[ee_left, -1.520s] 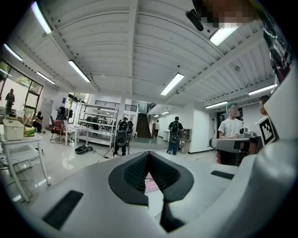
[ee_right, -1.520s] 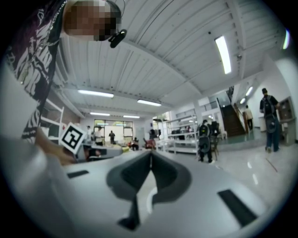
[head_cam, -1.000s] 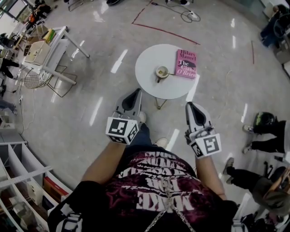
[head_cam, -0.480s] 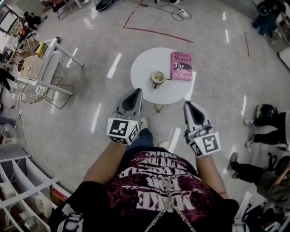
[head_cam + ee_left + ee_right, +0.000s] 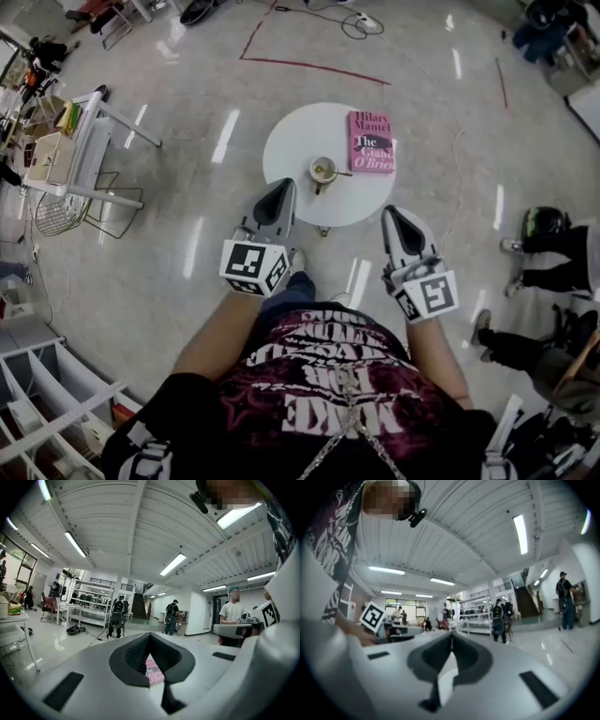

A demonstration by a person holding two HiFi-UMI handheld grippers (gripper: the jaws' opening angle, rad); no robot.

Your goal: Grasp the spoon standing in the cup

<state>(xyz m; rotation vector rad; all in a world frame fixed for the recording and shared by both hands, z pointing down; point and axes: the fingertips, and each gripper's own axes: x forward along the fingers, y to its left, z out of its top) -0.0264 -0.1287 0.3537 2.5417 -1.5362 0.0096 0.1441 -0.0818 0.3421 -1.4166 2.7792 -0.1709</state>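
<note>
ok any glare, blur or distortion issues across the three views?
Head view: fisheye bend, light streaks glare on the floor, cup readable. Left gripper view: dark round vignette, bright ceiling lights. Right gripper view: right hand-held gripper soft up close.

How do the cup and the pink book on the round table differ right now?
The cup is small, round and pale, standing upright with a spoon in it; the book is larger, rectangular and pink, lying flat. On the white table, the cup sits near the middle, the book toward the right edge. Both rest on that table.
</note>
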